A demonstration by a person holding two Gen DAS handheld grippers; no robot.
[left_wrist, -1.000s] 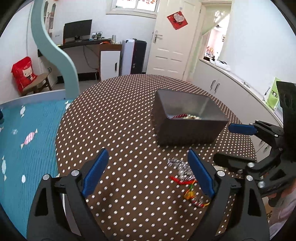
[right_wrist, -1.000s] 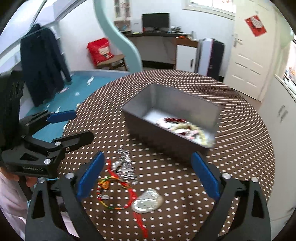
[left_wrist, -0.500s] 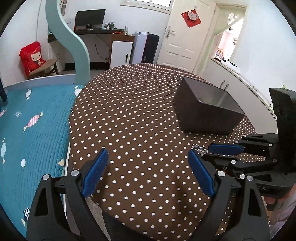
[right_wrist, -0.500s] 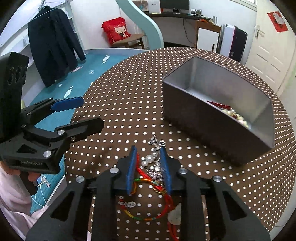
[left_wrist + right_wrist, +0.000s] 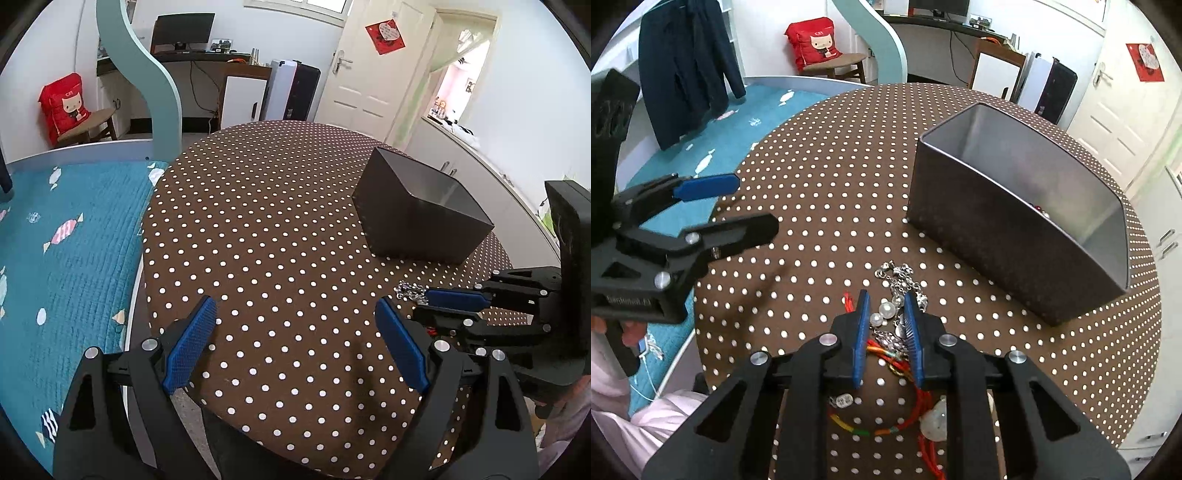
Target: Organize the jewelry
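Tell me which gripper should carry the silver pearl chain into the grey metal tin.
Right. The right gripper already has its jaws narrowed around the silver pearl chain, near the grey metal tin. The left gripper hangs wide open over bare polka-dot tablecloth.

The bench point(image 5: 820, 177) wears matt brown cloth with white dots. The tin point(image 5: 1015, 206) is brushed metal, dull grey inside. The chain point(image 5: 905, 280) is shiny metal with glossy pearls point(image 5: 882, 312); the cord point(image 5: 886, 354) is woven red thread. Both tools look like matt black plastic, with ribbed blue pads point(image 5: 188, 347).
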